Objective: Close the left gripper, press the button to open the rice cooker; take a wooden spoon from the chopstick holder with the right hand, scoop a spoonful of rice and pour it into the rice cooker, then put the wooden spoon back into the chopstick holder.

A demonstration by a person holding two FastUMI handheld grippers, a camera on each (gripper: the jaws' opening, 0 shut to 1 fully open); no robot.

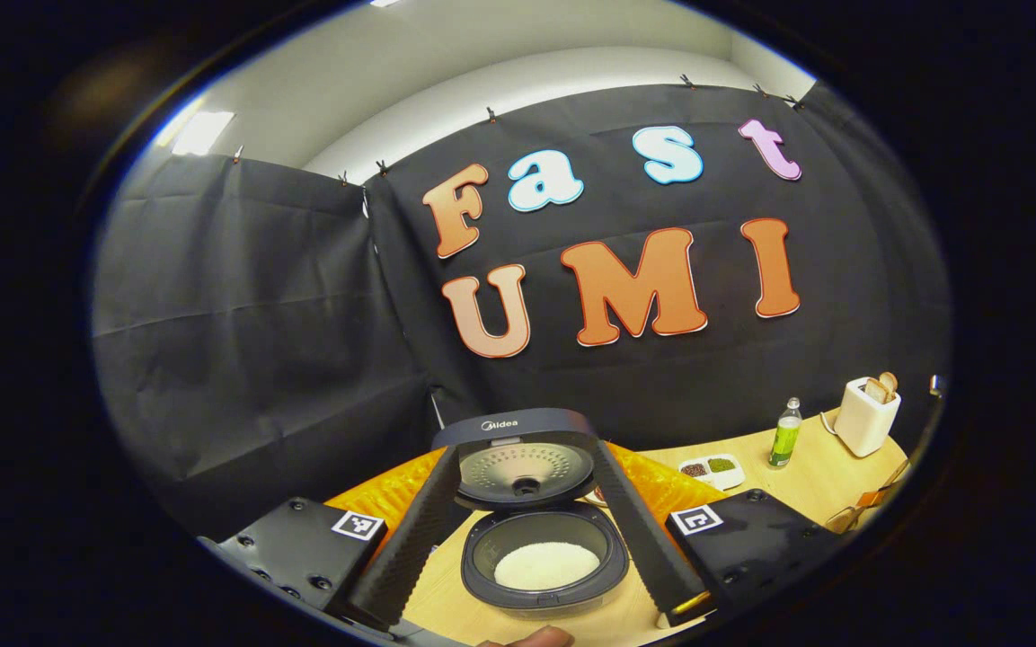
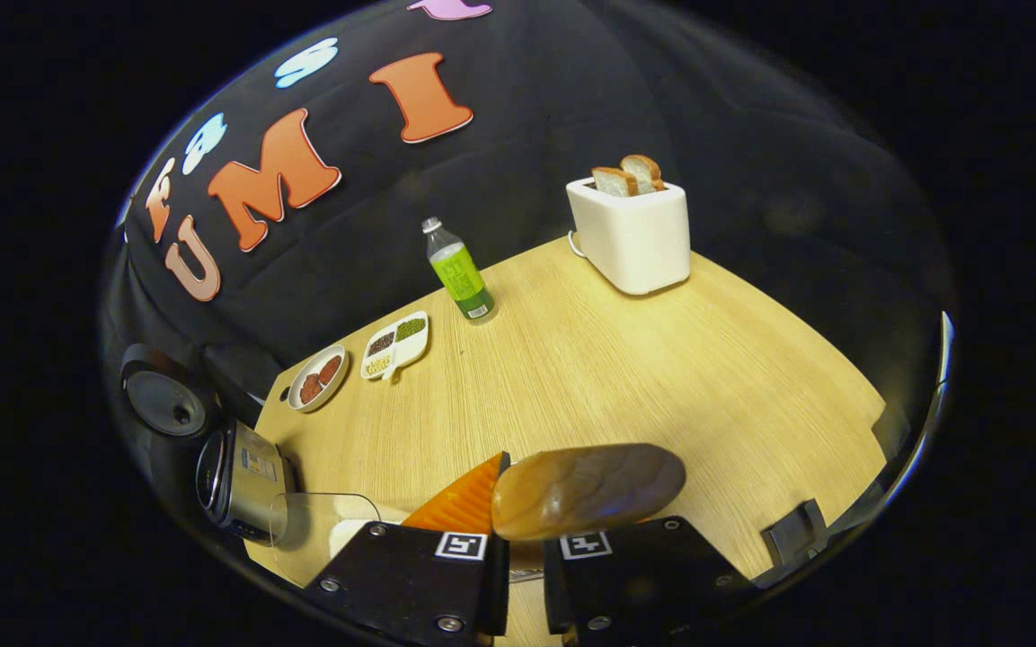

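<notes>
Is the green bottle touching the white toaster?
Apart. In the right gripper view, the green bottle and the white toaster stand with bare table between them.

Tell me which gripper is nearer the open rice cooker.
Left. The left gripper hangs just above the rice cooker, its fingers framing the pot. The right gripper, shut on the wooden spoon, is off to the side.

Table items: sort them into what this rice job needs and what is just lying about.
Needed:
- rice cooker, lid up, rice in the pot
- wooden spoon, bowl end above the right gripper
- left gripper, fingers spread

Lying about:
- toaster with bread
- green bottle
- divided dish
- round plate
</notes>
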